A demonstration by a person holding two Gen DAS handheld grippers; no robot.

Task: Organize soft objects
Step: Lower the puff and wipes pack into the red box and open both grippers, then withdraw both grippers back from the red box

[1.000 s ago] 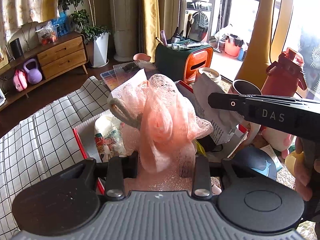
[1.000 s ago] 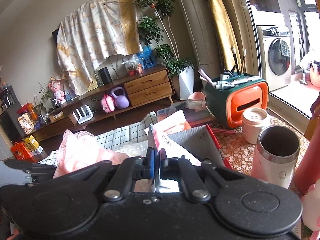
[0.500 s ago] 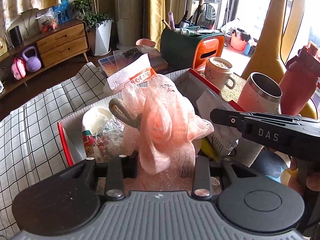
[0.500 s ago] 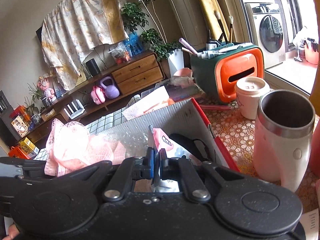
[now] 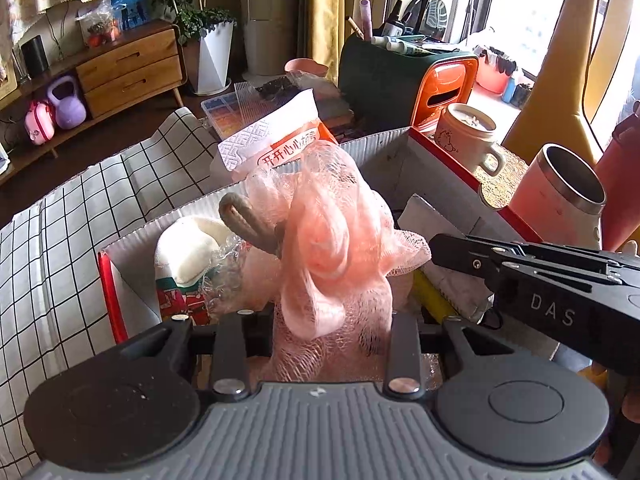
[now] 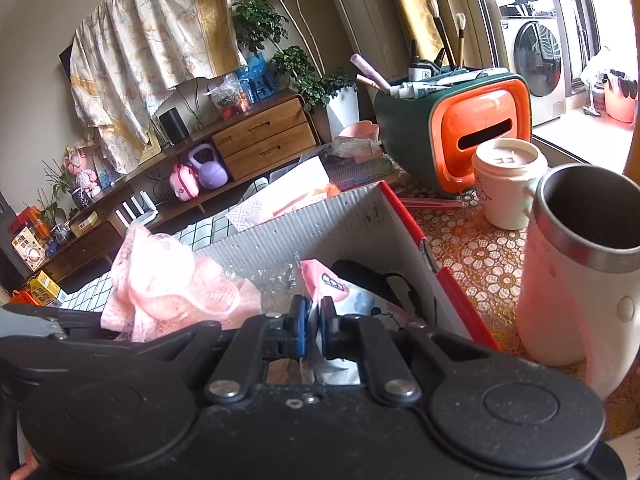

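Note:
My left gripper (image 5: 320,320) is shut on a pink mesh bath pouf (image 5: 332,232) with a grey rope loop, held over the red-edged box (image 5: 440,152). The pouf also shows in the right wrist view (image 6: 168,280). My right gripper (image 6: 314,320) is shut on a pink and white tissue pack (image 6: 340,292) low inside the box (image 6: 380,216). The right gripper also shows in the left wrist view (image 5: 540,280), right of the pouf. A white soft item in clear wrap (image 5: 188,256) lies in the box's left end.
A steel tumbler (image 6: 580,260) and a white lidded mug (image 6: 506,180) stand right of the box. A green and orange organizer (image 6: 452,120) is behind them. A snack bag (image 5: 280,140) leans behind the box. A checked cloth (image 5: 60,240) lies to the left.
Both grippers have moved down and forward over the box. The pouf and the tissue pack now sit lower, inside its walls. Both grips are unchanged.

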